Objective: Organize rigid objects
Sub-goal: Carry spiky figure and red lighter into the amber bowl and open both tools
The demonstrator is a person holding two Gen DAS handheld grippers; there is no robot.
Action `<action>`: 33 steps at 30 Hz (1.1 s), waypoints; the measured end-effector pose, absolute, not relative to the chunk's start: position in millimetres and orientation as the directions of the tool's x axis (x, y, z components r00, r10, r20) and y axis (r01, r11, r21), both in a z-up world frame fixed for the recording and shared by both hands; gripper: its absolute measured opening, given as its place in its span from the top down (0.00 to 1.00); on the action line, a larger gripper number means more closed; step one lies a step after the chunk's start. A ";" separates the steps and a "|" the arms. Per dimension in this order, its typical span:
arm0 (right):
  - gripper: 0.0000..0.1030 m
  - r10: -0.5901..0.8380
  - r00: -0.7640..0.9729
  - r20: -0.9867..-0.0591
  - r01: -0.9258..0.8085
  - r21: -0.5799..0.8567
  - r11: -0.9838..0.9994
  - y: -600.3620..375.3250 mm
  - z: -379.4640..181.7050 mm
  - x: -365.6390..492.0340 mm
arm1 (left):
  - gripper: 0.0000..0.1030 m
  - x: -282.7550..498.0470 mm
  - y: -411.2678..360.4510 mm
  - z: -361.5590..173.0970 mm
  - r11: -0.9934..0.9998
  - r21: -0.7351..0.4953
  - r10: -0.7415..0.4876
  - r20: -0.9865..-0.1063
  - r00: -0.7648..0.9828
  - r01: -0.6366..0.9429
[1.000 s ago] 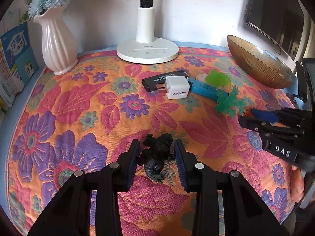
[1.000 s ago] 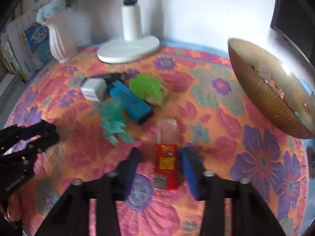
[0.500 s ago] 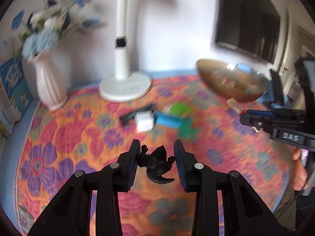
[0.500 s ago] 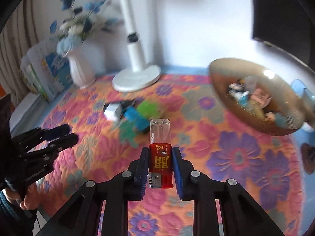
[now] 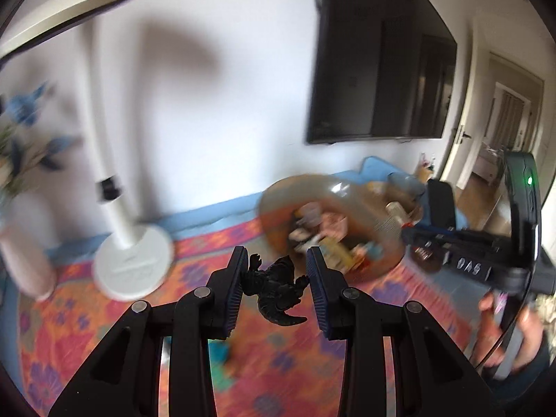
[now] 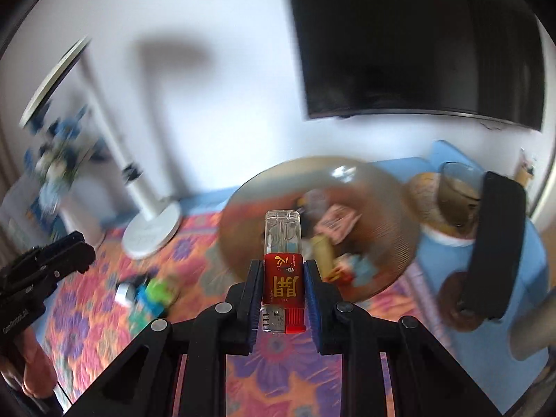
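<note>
In the left wrist view my left gripper [image 5: 274, 271] is shut on a small black dinosaur figure [image 5: 278, 290], held in the air above the flowered cloth. In the right wrist view my right gripper [image 6: 283, 267] is shut on a red lighter [image 6: 282, 279] with a clear top, also lifted. A brown glass bowl [image 6: 389, 205] with several small items inside lies just beyond both grippers, blurred. The bowl [image 5: 278, 205] shows past the figure too. The right gripper [image 5: 413, 239] reaches in from the right edge, the left gripper [image 6: 66, 250] from the left edge.
A white lamp base [image 5: 133, 267] and a pale vase [image 5: 24, 271] stand at the back left. A green toy, blue box and white charger [image 6: 149, 292] lie on the cloth. A glass cup [image 6: 455, 191] sits right of the bowl. A dark screen [image 5: 378, 69] hangs on the wall.
The right gripper closed on the lighter. Both grippers rose off the cloth with their objects and swung toward the bowl, which now sits straight ahead.
</note>
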State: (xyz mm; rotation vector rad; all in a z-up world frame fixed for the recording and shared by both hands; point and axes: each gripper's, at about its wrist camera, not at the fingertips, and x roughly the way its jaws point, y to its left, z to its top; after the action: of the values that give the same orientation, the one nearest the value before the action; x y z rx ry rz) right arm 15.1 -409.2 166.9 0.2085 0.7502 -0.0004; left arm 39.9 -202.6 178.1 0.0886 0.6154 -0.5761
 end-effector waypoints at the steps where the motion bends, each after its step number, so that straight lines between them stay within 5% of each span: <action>1: 0.78 0.061 0.732 -0.679 0.099 0.195 0.976 -418.1 168.1 18.4 | 0.69 44.9 -215.4 179.4 0.835 -0.087 -0.488 -0.572 0.659 0.543; 15: 0.78 0.051 0.612 -0.789 0.200 0.218 0.955 -453.7 116.5 65.9 | 0.68 90.6 -321.9 132.1 0.811 -0.096 -0.478 -0.676 0.560 0.577; 18: 0.75 0.086 0.624 -0.777 0.183 0.253 0.950 -455.4 114.5 70.2 | 0.51 90.9 -325.0 136.2 0.821 -0.059 -0.447 -0.686 0.574 0.568; 23: 0.68 0.130 0.622 -0.772 0.191 0.311 0.931 -460.4 115.3 60.9 | 0.36 76.4 -293.8 157.5 0.838 -0.054 -0.441 -0.654 0.615 0.543; 26: 0.58 0.123 0.642 -0.756 0.181 0.306 0.935 -452.7 127.0 45.6 | 0.36 64.1 -262.4 175.0 0.854 -0.072 -0.445 -0.615 0.651 0.516; 33: 0.53 0.151 0.702 -0.696 0.069 0.277 0.958 -397.1 172.0 18.1 | 0.36 23.7 -178.5 211.0 0.905 -0.069 -0.386 -0.545 0.744 0.419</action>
State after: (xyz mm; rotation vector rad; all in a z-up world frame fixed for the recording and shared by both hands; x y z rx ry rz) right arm 18.1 -397.1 172.0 0.2941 0.7944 0.0463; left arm 23.7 -178.5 211.0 0.0591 0.5830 -0.4415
